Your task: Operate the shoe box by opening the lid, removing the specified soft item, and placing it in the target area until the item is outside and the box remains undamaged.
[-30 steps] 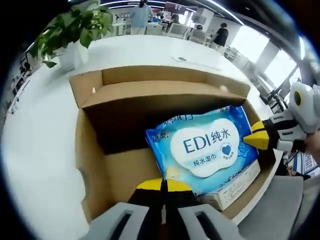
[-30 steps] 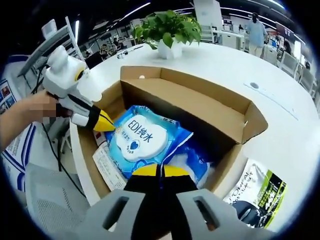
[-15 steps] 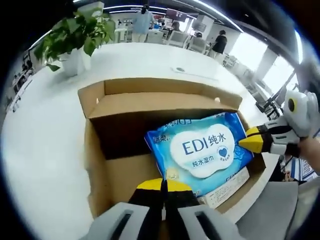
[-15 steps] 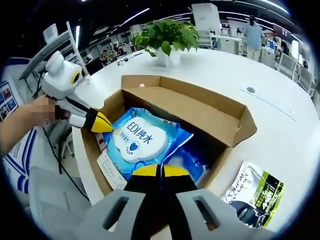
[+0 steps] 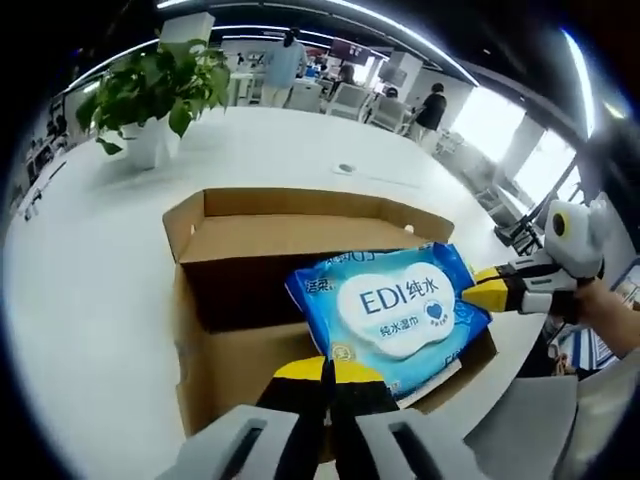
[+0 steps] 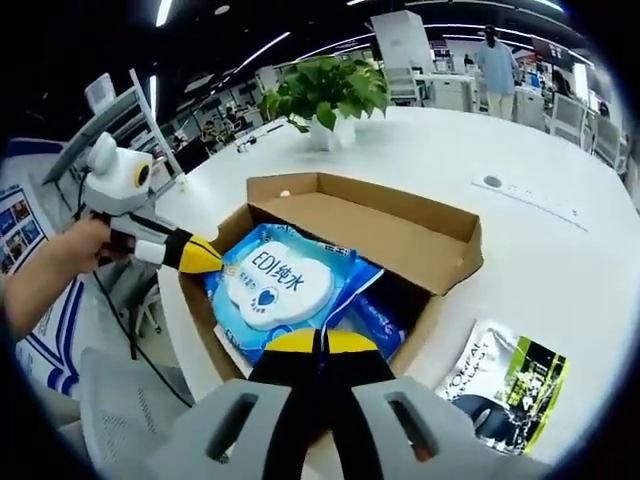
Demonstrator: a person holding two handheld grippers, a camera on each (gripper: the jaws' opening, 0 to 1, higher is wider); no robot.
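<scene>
The left tongs (image 5: 324, 368) are seen with their yellow-tipped jaws pressed together on the near edge of the blue wet-wipe pack (image 5: 385, 310); in the right gripper view the same tongs (image 6: 205, 260) are held by a hand (image 6: 75, 250) at the pack's (image 6: 290, 290) left end; the right tongs (image 6: 321, 343) are likewise closed, jaws meeting on the pack's near edge, and in the left gripper view they (image 5: 484, 292) are gripped by a hand (image 5: 600, 315) at the pack's right end; the pack is thus held at both ends, raised above the open cardboard shoe box (image 5: 230, 280), its label facing up; the box (image 6: 400, 235) is seen with its flaps standing up, set at the edge of the white table (image 5: 90, 270); a printed black-and-green packet (image 6: 505, 385) lies on the table (image 6: 560, 260) just beside the box; a potted plant (image 5: 155, 95) stands well beyond the box, also visible in the right gripper view (image 6: 325, 95); people are seen in the far background.
</scene>
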